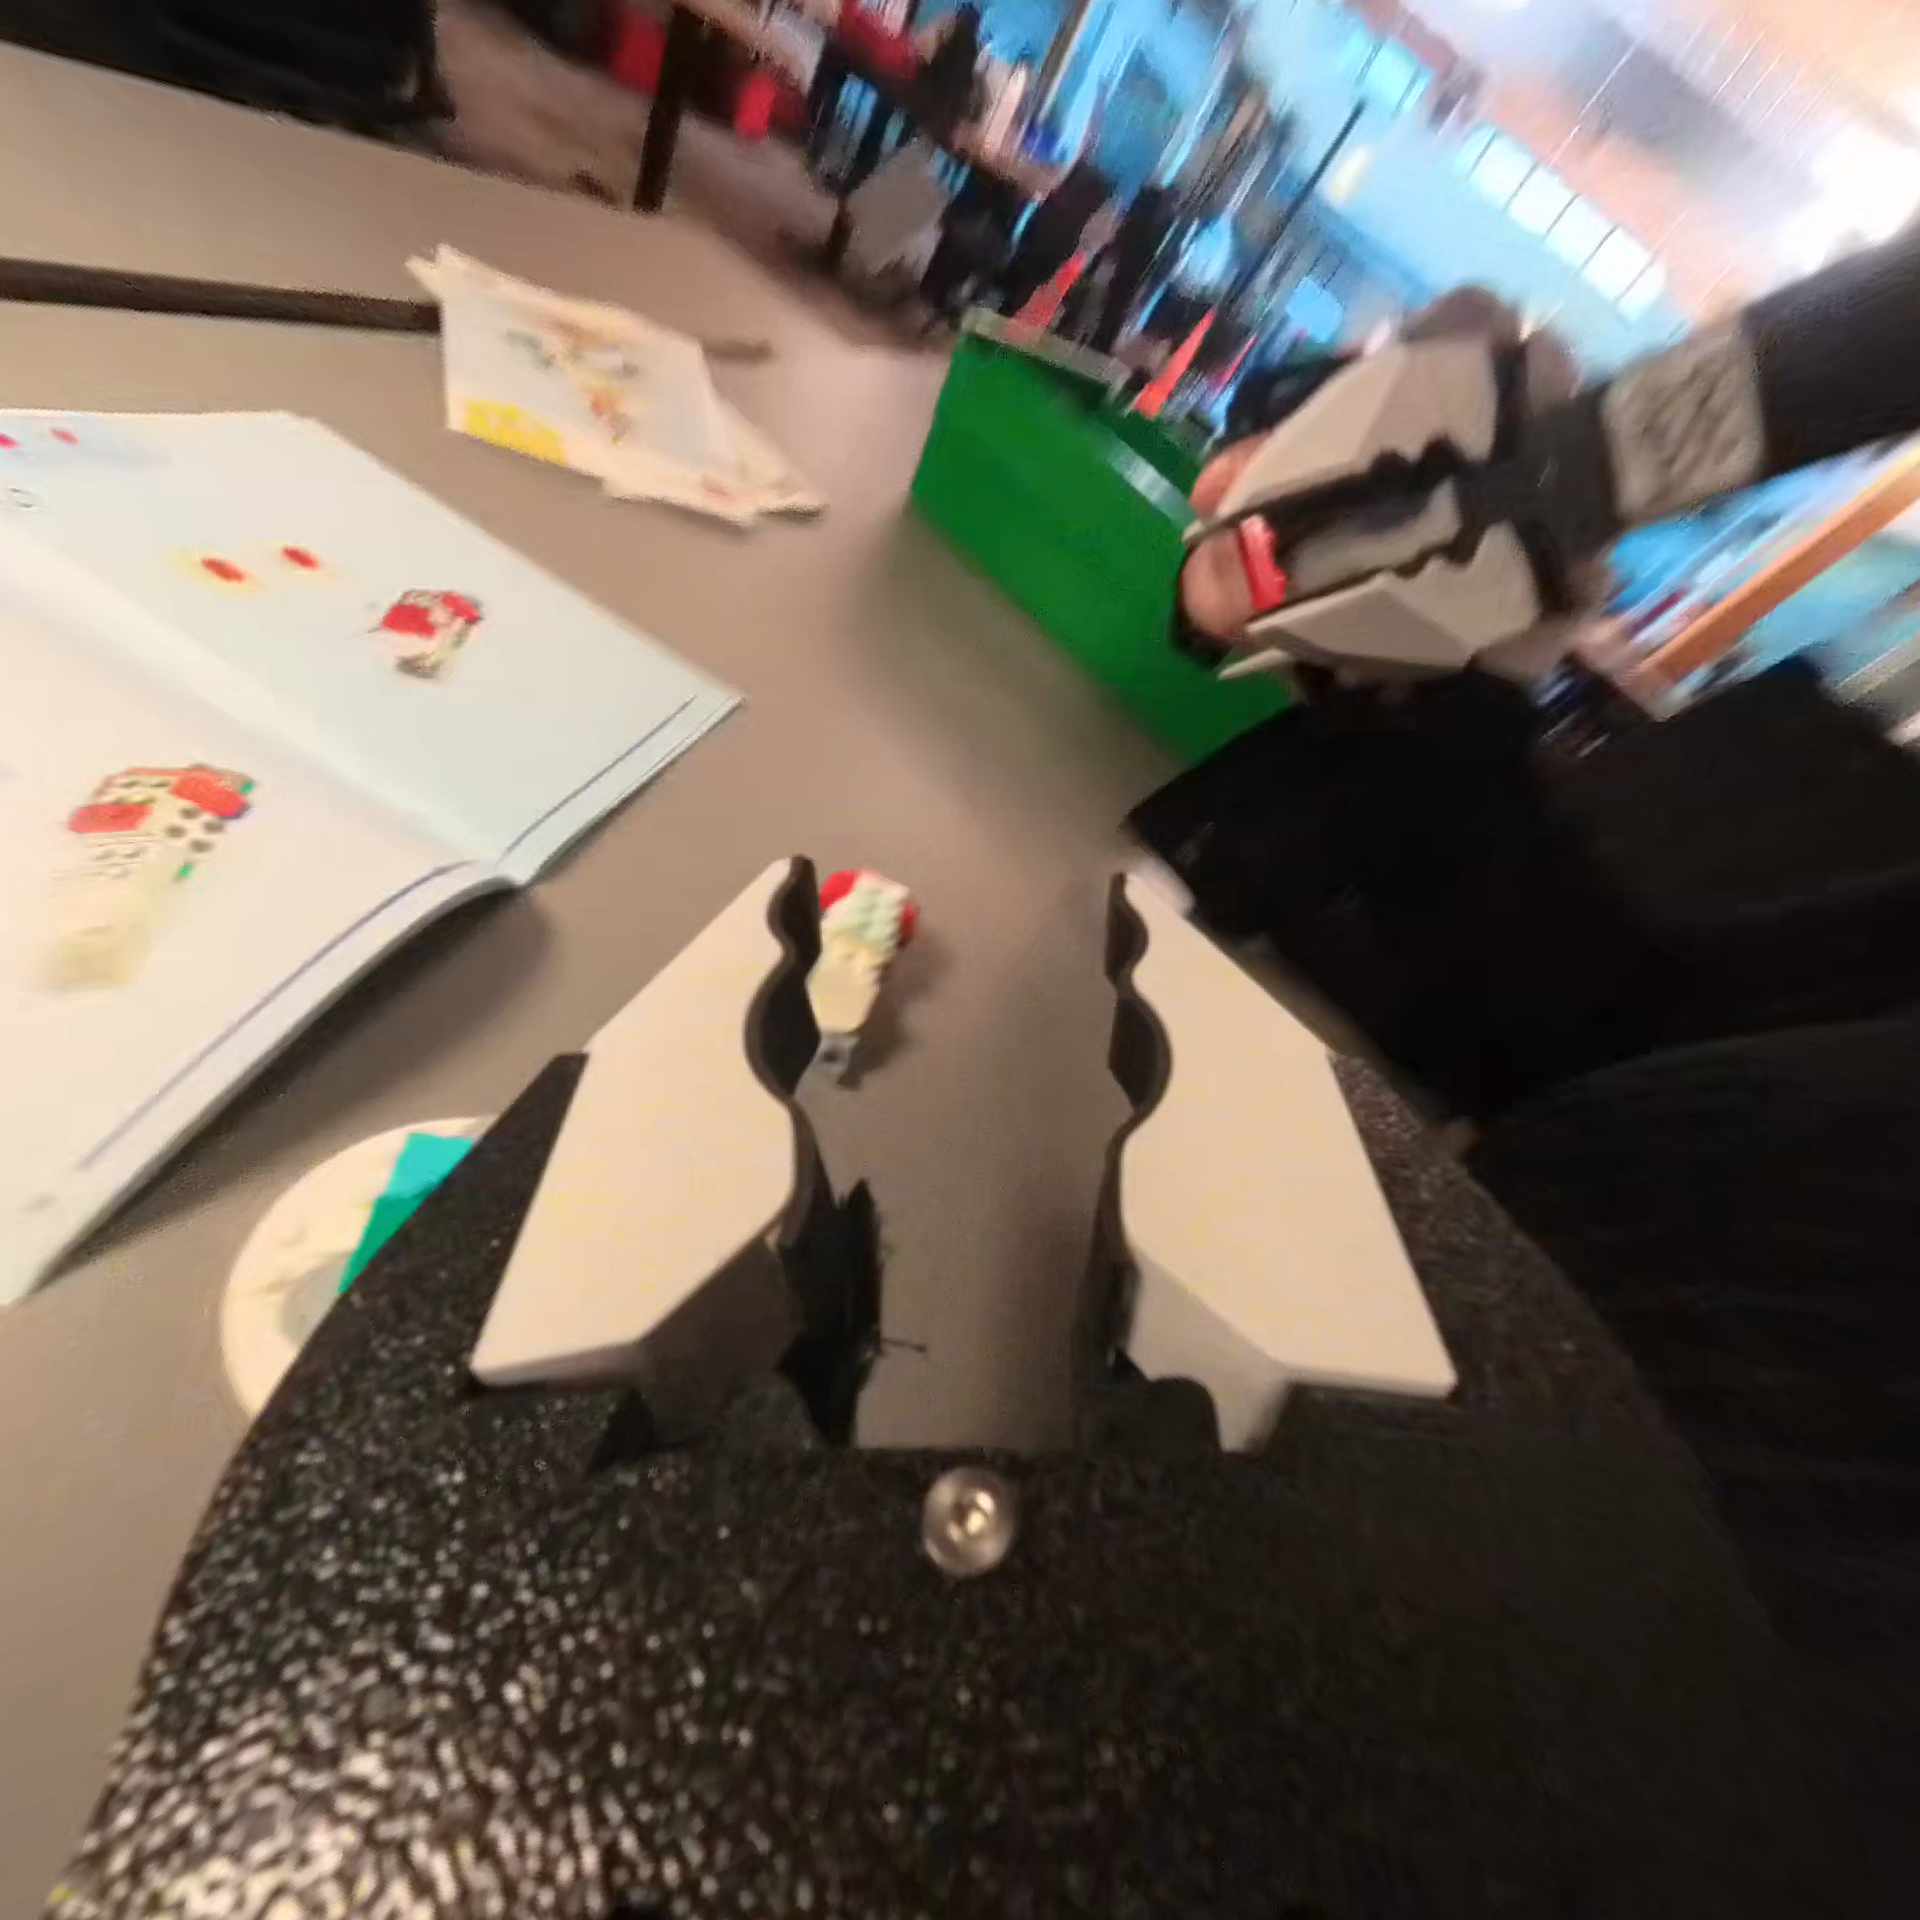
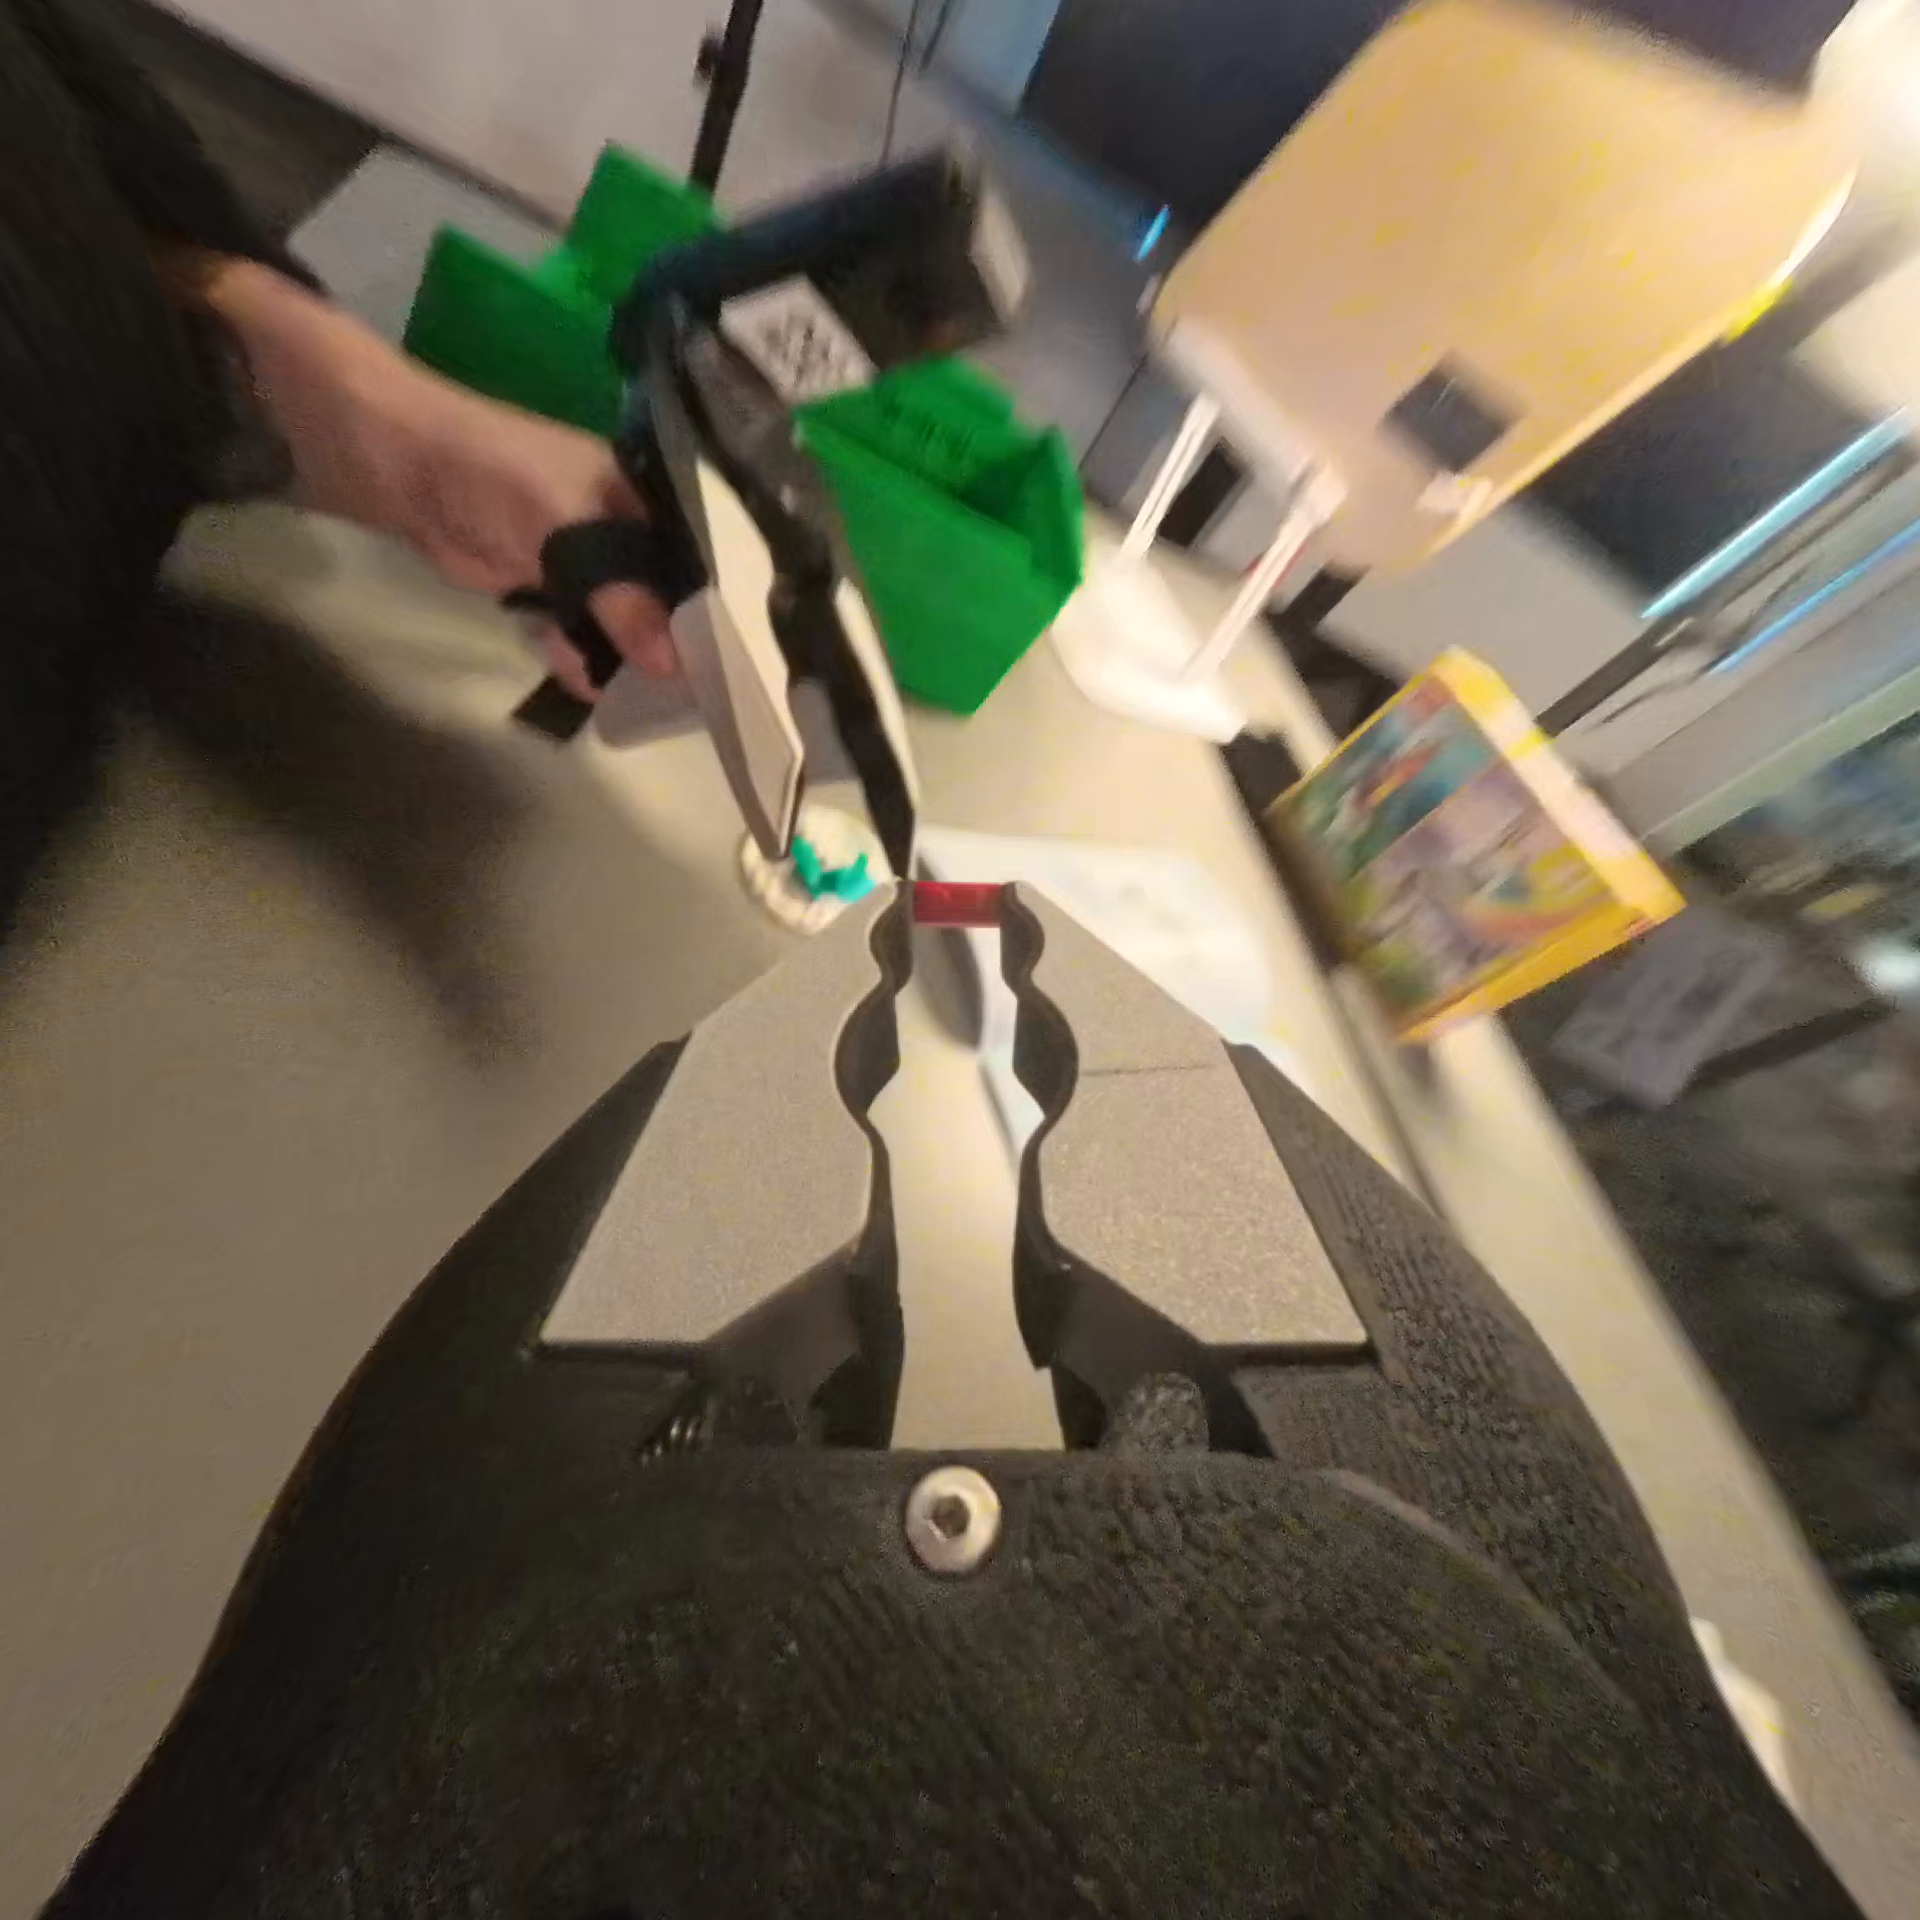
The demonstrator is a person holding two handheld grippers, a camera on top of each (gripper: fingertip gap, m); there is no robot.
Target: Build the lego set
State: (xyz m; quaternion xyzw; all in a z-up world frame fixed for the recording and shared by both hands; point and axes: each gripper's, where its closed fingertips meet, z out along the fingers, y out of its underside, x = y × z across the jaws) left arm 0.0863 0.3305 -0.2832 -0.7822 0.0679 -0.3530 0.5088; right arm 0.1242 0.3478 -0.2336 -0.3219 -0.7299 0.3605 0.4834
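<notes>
Left hand-held gripper (image 1: 956, 894) hangs low over the grey tabletop (image 1: 935, 665) with its jaws wide apart and nothing between them. Just past its left fingertip a small white, red and pale-green lego model (image 1: 862, 961) lies on the tabletop, partly hidden by that finger. To the left lies an open booklet (image 1: 343, 665), with folded leaflets (image 1: 592, 395) farther back and a white dish (image 1: 281, 1268) holding a teal piece near the gripper's base. A green bin (image 1: 1049, 540) stands beyond.

Right hand-held gripper (image 2: 956, 902) is closed narrowly on a red brick (image 2: 956, 902) pinched between its fingertips, raised above the tabletop. In the left wrist view it shows at the upper right, in front of the bin. A yellow box (image 2: 1475, 842) stands to its right. Both views are motion-blurred.
</notes>
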